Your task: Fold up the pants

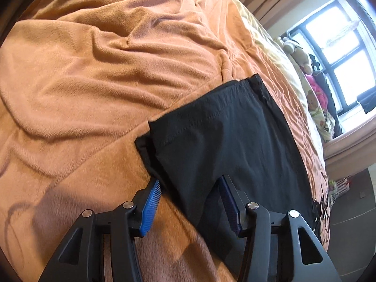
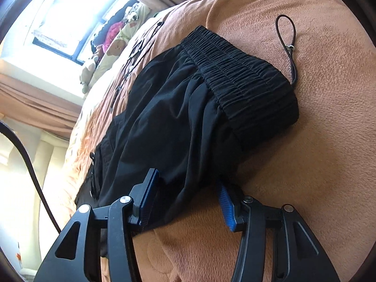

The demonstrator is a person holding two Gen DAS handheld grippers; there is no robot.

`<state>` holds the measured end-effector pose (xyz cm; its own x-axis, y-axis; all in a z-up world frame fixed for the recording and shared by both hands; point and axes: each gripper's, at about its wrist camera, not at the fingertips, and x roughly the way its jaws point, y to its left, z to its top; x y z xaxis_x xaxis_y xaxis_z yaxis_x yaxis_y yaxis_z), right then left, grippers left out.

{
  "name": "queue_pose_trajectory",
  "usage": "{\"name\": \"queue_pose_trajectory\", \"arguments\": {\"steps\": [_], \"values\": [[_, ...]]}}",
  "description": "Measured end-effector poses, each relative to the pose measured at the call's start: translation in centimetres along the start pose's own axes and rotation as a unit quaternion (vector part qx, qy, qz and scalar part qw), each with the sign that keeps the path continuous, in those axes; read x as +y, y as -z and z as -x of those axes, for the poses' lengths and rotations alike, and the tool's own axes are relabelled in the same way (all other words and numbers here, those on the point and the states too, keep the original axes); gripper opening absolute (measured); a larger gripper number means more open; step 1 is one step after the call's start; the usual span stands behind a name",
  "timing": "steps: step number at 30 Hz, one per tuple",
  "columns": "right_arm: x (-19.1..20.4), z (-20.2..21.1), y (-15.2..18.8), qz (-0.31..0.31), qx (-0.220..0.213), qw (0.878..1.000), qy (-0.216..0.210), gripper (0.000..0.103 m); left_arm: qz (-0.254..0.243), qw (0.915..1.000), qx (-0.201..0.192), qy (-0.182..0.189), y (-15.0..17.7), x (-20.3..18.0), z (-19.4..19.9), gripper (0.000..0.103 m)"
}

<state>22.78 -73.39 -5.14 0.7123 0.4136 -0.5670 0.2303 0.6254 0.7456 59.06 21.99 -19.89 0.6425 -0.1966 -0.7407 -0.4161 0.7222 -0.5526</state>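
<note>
Left wrist view: left gripper parted, black pants loose between pads, orange blanket beneath. Right gripper parted likewise, gripping nothing.

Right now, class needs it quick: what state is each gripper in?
Left gripper: open, black pants fabric lying between its fingers.
Right gripper: open, straddling the pants' edge.

loc: home bedroom | bed w/ orange blanket | plush toys by window
</note>
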Motion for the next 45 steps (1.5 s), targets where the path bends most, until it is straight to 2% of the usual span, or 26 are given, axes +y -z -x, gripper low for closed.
{"name": "queue_pose_trajectory", "arguments": {"steps": [6, 9, 12, 14, 15, 16, 17, 19, 22, 28, 34, 39, 45], "values": [[0.0, -0.7, 0.7, -0.005, -0.021, 1.000, -0.006, 0.047, -0.011, 0.9996, -0.025, -0.003, -0.8, 0.0, -0.1, 0.053], [0.4, -0.9, 0.9, 0.003, -0.032, 0.999, -0.004, 0.047, -0.002, 0.9992, -0.037, 0.013, -0.6, 0.4, 0.1, 0.052], [0.6, -0.8, 1.2, 0.010, -0.044, 0.999, -0.007, 0.047, -0.001, 0.9989, -0.045, 0.017, -0.7, 0.6, 0.3, 0.036], [0.7, -0.7, 1.4, 0.012, -0.050, 0.999, -0.006, 0.047, -0.004, 0.9988, -0.048, 0.013, -1.0, 0.6, 0.6, 0.011], [0.7, -0.7, 1.4, 0.011, -0.053, 0.999, -0.004, 0.041, -0.006, 0.9987, -0.050, 0.007, -1.2, 0.5, 0.7, 0.009], [0.7, -0.8, 1.4, 0.010, -0.054, 0.998, 0.000, 0.030, -0.010, 0.9984, -0.055, 0.003, -1.3, 0.3, 1.1, 0.007], [0.7, -0.8, 1.5, 0.010, -0.056, 0.998, 0.005, 0.026, -0.015, 0.9982, -0.058, 0.004, -1.5, 0.1, 1.4, 0.003], [0.7, -0.6, 1.5, 0.008, -0.063, 0.998, 0.008, 0.013, -0.025, 0.9977, -0.063, 0.001, -1.8, -0.7, 1.9, 0.003], [1.4, 0.1, 1.8, 0.016, -0.072, 0.997, 0.009, 0.007, -0.031, 0.9967, -0.075, 0.005, -2.2, -1.5, 3.1, 0.002], [3.2, 1.7, 2.2, 0.036, -0.082, 0.996, 0.002, 0.004, -0.041, 0.9948, -0.092, 0.012, -2.9, -3.0, 6.0, 0.002], [4.1, 3.4, 2.7, 0.058, -0.071, 0.996, 0.006, 0.003, -0.050, 0.9937, -0.100, 0.003, -3.0, -3.3, 9.7, 0.002], [3.8, 5.1, 2.8, 0.072, -0.058, 0.996, 0.002, 0.003, -0.048, 0.9932, -0.106, -0.003, -2.1, -2.0, 13.1, 0.002], [3.4, 6.6, 2.9, 0.089, -0.032, 0.995, 0.007, 0.003, -0.044, 0.9929, -0.110, -0.007, 0.6, 0.6, 17.0, 0.002]]}}
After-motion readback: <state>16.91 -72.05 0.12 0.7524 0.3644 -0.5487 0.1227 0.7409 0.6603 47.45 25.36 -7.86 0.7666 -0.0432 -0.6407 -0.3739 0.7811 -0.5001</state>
